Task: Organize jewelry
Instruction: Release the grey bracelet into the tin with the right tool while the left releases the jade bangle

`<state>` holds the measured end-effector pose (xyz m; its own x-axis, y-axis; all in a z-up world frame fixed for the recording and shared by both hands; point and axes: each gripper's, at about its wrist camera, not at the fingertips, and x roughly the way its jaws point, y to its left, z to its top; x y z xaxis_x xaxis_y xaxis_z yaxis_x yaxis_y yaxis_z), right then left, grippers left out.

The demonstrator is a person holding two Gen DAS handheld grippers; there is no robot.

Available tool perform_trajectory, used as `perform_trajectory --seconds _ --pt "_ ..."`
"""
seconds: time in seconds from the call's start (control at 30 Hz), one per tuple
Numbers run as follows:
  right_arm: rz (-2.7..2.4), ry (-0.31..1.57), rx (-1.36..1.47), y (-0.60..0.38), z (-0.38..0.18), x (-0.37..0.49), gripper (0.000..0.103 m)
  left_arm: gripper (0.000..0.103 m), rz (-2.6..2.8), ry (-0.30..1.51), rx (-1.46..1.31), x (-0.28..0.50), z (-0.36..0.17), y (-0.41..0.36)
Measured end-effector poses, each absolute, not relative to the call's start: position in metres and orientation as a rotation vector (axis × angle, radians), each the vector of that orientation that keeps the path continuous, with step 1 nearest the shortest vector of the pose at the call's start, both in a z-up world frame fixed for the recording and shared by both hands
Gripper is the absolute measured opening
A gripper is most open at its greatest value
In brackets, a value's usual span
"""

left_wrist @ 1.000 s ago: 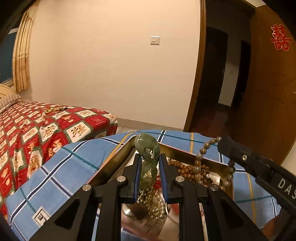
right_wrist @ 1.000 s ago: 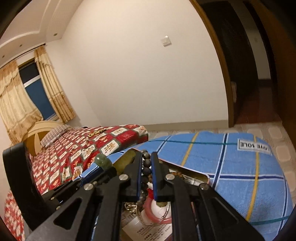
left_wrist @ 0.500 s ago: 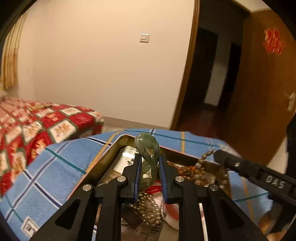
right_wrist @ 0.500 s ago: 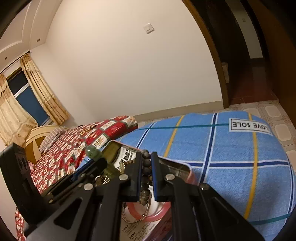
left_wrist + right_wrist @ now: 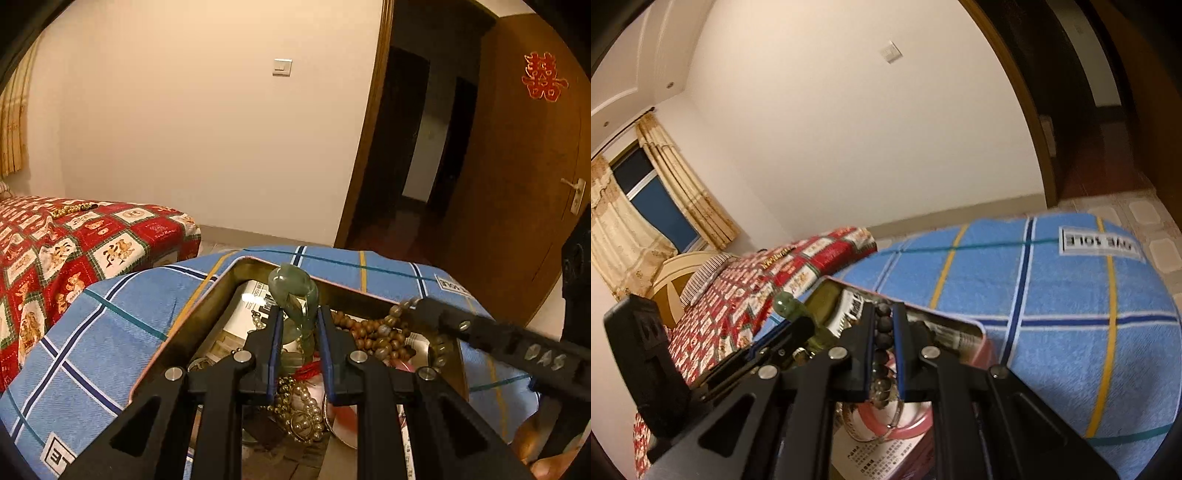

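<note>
My left gripper (image 5: 298, 314) is shut on a green jade bangle (image 5: 293, 288), held upright over an open metal tin (image 5: 236, 269) of jewelry. The tin holds a brown bead string (image 5: 365, 332), pearl beads (image 5: 303, 410) and a red cord. My right gripper (image 5: 884, 314) is shut on a dark bead bracelet (image 5: 882, 328) above the same tin (image 5: 964, 325). In the left wrist view the right gripper (image 5: 417, 306) reaches in from the right with beads hanging from it. In the right wrist view the left gripper (image 5: 792, 317) and its bangle (image 5: 785, 306) show at the left.
The tin rests on a blue plaid cloth (image 5: 110, 332). A pink bangle (image 5: 905, 424) and printed paper lie inside the tin. A bed with a red patterned cover (image 5: 55, 243) stands at the left, with a gold bead string (image 5: 72, 209) on it. An open doorway (image 5: 413, 147) is behind.
The left view has swung a little to the right and tipped toward the tin. The right gripper has sunk slightly and rolled, tilting its view. Both grips are unchanged.
</note>
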<state>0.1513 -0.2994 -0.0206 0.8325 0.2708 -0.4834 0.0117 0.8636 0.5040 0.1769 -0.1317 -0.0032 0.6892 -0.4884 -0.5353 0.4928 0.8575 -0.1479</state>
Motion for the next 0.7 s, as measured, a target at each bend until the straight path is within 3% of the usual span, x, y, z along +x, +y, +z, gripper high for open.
perform_trajectory --seconds 0.27,0.33,0.37,0.4,0.43,0.47,0.5,0.7 --pt "0.084 0.655 0.416 -0.285 -0.032 0.161 0.015 0.019 -0.446 0.656 0.094 0.182 -0.018 -0.136" --pt "0.074 0.648 0.403 -0.285 -0.031 0.160 0.019 0.024 -0.433 0.651 0.095 0.182 -0.018 -0.135" --pt "0.071 0.644 0.403 -0.285 -0.030 0.158 0.022 0.032 -0.431 0.644 0.086 0.180 -0.017 -0.133" --pt "0.070 0.638 0.405 -0.285 -0.030 0.157 0.032 0.038 -0.427 0.638 0.080 0.180 -0.017 -0.132" --pt "0.063 0.624 0.406 -0.286 -0.028 0.155 0.049 0.050 -0.417 0.629 0.075 0.179 -0.015 -0.131" --pt "0.053 0.605 0.402 -0.287 -0.026 0.153 0.056 0.058 -0.404 0.615 0.071 0.178 -0.014 -0.129" --pt "0.046 0.584 0.397 -0.287 -0.024 0.150 0.063 0.060 -0.393 0.600 0.067 0.177 -0.012 -0.127" --pt "-0.054 0.492 0.336 -0.287 -0.013 0.138 0.074 0.062 -0.342 0.561 0.071 0.170 -0.010 -0.122"
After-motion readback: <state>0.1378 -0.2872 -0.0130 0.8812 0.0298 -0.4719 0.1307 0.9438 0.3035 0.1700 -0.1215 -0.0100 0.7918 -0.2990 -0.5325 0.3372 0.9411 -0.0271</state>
